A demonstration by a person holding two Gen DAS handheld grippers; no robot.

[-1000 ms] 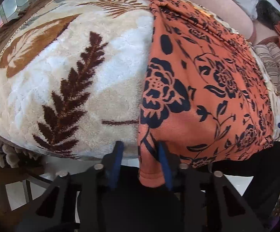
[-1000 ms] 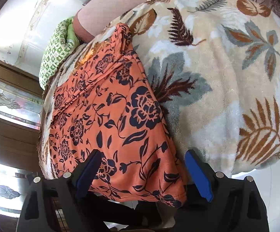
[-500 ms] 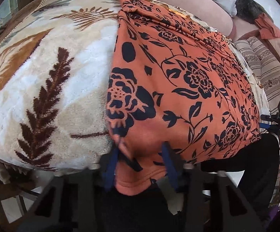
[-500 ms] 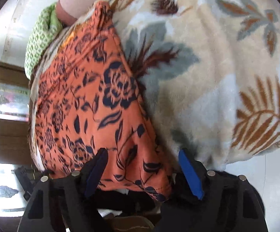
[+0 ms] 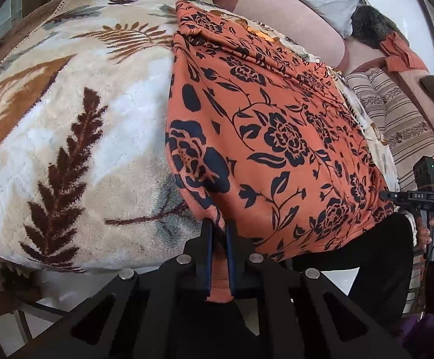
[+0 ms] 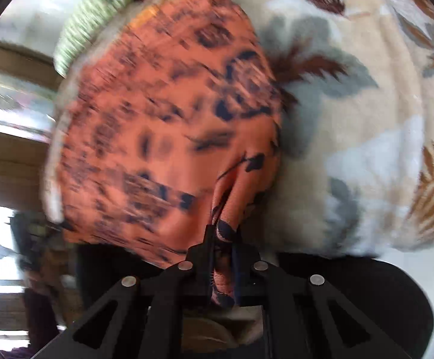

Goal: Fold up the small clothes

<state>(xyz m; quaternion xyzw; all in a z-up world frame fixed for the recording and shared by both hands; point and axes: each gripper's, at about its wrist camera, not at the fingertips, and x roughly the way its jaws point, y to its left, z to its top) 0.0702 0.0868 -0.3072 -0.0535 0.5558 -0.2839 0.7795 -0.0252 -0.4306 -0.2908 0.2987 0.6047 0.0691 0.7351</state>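
Left gripper point(image 5: 218, 233): jaws just closed, now pinching near hem of orange floral garment point(image 5: 277, 137). Right gripper point(image 6: 223, 239): jaws just closed from wide, now clamping the garment's opposite near corner, cloth bunched.

Left claw point(image 5: 218, 233) pinches the orange floral garment's point(image 5: 277, 149) near hem.

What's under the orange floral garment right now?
The orange floral garment lies on a plush leaf-print blanket, its near edge hanging over the side. Whatever sits directly beneath the cloth is covered, so anything else there cannot be seen.
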